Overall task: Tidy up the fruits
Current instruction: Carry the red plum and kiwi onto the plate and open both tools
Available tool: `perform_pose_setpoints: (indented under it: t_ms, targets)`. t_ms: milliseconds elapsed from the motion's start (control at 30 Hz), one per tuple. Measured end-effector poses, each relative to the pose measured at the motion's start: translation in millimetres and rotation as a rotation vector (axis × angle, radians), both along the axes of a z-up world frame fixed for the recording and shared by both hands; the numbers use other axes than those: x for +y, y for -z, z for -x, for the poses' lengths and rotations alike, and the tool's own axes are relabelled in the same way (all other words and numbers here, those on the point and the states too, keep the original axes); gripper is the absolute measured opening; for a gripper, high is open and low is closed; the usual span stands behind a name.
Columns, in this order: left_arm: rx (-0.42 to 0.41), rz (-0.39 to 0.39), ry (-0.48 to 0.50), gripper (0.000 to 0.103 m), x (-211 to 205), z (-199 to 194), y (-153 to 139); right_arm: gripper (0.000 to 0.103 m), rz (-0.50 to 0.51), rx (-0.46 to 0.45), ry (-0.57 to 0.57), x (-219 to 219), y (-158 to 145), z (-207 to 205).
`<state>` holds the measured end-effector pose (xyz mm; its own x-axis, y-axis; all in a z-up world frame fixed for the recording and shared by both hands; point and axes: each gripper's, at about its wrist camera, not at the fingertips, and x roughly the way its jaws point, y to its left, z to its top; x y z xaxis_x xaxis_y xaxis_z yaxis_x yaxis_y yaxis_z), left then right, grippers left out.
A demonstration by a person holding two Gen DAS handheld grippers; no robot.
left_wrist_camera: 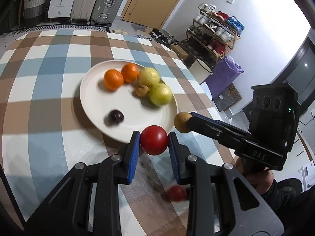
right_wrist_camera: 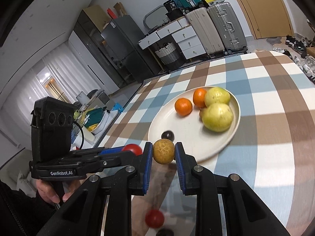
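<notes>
A cream plate on the checked tablecloth holds two oranges, two yellow-green round fruits, a small brown fruit and a dark plum. My left gripper is shut on a red round fruit just before the plate's near rim. My right gripper is shut on a tan rough-skinned fruit at the rim, right beside the left gripper.
Another red fruit lies on the table under the grippers, and a dark fruit lies near it. The table's far edge faces suitcases and drawers; a shoe rack stands beyond the right edge.
</notes>
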<state>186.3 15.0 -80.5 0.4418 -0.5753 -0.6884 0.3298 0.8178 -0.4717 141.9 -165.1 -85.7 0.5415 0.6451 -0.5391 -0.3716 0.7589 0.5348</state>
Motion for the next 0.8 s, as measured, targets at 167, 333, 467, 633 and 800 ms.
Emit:
perform_pose_setpoints:
  t_ms: [167, 333, 467, 633, 800]
  targets:
    - [-0.001, -0.018, -0.005, 0.026, -1.7, -33.4, 3.1, 0.023, -0.005, 0.014, 0.001, 2.7, 1.2, -26.9]
    - [-0.01, -0.041, -0.003, 0.026, -6.2, -60.6, 9.0, 0.023, 0.013, 0.027, 0.01, 5.3, 3.4, -49.0]
    - [-0.014, -0.078, -0.001, 0.026, -10.0, -77.9, 16.9, 0.023, 0.065, 0.034, 0.027, 10.2, 6.9, -66.3]
    - [-0.011, -0.088, -0.005, 0.026, -8.7, -93.2, 25.0, 0.023, 0.092, 0.036, 0.029, 17.9, 10.7, -81.8]
    - [-0.012, -0.083, 0.0, 0.026, -9.9, -99.9, 28.4, 0.023, 0.101, 0.039, 0.017, 24.2, 13.6, -90.8]
